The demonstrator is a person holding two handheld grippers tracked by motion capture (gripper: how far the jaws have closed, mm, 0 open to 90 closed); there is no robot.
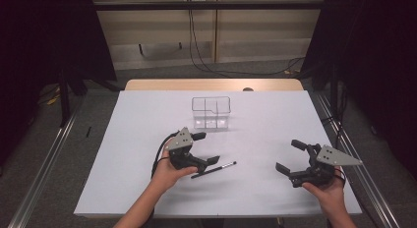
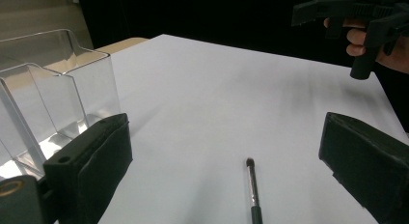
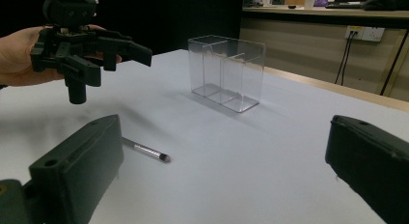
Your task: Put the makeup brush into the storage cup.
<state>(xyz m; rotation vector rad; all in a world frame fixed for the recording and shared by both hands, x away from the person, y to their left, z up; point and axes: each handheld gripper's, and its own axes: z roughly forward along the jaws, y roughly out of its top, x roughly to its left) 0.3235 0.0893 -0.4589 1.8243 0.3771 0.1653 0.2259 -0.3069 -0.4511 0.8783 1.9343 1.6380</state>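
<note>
Brush handle cut off in the left gripper view.
The brush [image 1: 214, 169] lies on the worktop [image 1: 265, 120] just beside the left tool [image 1: 205, 148]; both it and the right tool [image 1: 289, 156] gape wide, empty.

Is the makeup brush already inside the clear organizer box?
No, the makeup brush lies flat on the white table, in front of the clear organizer box, beside the left claw.

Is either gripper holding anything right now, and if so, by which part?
Nothing is held. The left gripper and right gripper are both open and empty; the brush lies loose on the table.
</note>
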